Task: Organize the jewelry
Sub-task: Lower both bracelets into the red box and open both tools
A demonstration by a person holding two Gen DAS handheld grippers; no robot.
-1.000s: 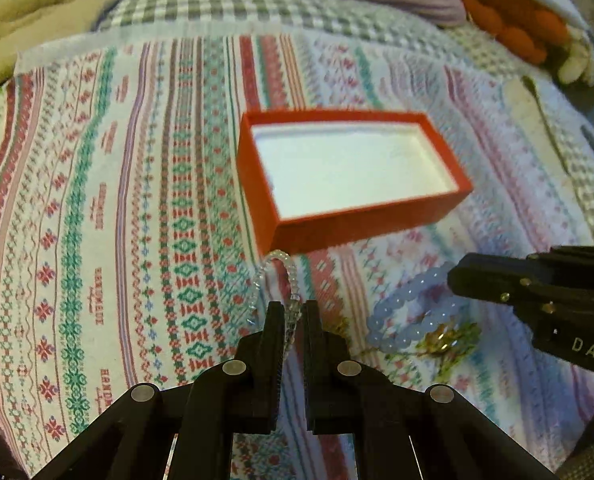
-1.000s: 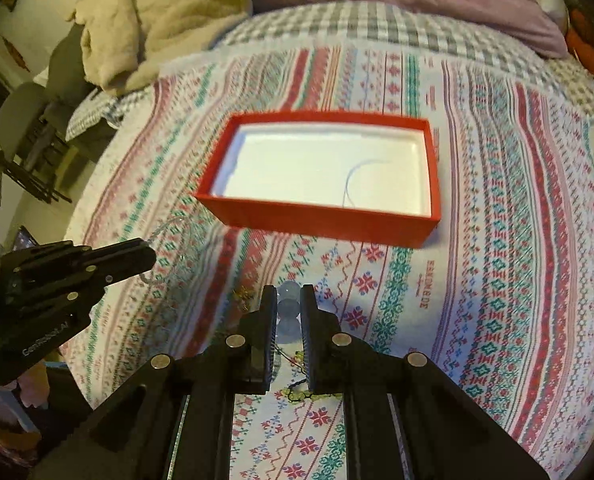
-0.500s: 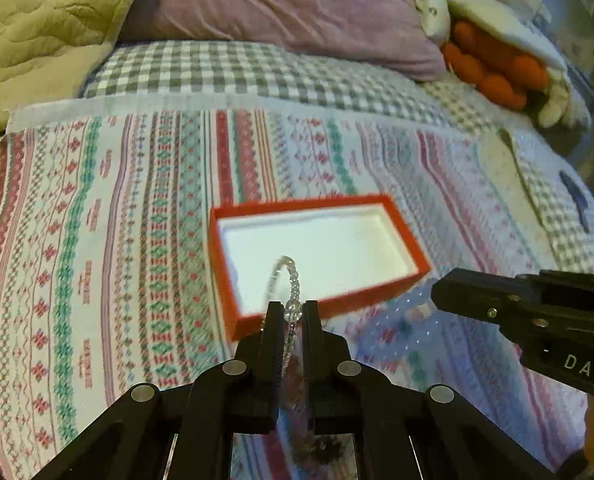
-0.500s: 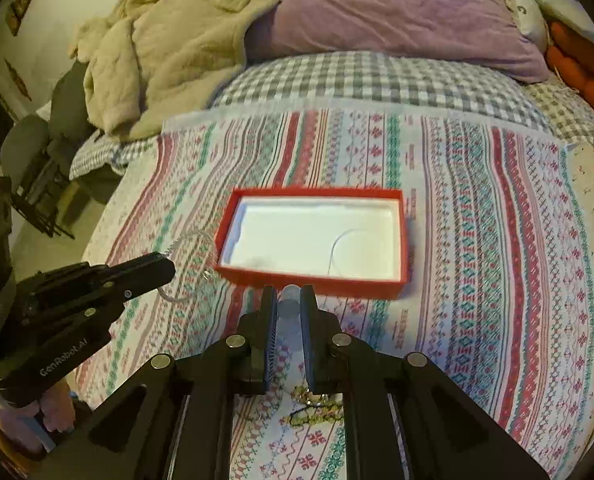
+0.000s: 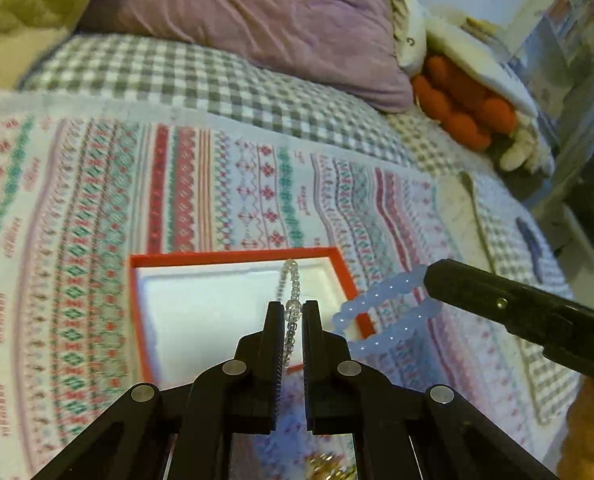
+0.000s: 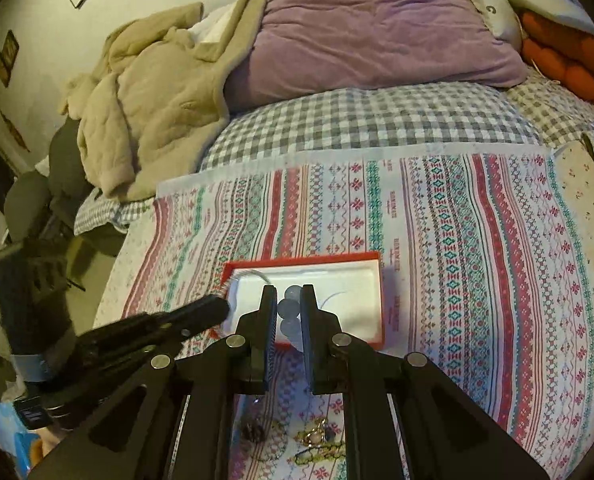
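Clear bead bracelet (image 5: 290, 296) pinched in left tool (image 5: 293, 312), blue bead bracelet (image 5: 381, 312) in right tool (image 6: 289, 312). Light, limp, slippery; hold across beads. Red box (image 5: 233, 257) at 12 o'clock.

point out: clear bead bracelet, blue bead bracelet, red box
clear bead bracelet (image 5: 293, 280), left wrist view, beads above the fingertips
blue bead bracelet (image 5: 381, 294), left wrist view, upper strand
red box (image 6: 379, 300), right wrist view, right wall

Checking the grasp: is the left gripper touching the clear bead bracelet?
Touching: the left wrist view shows the left gripper shut on the clear bead bracelet.
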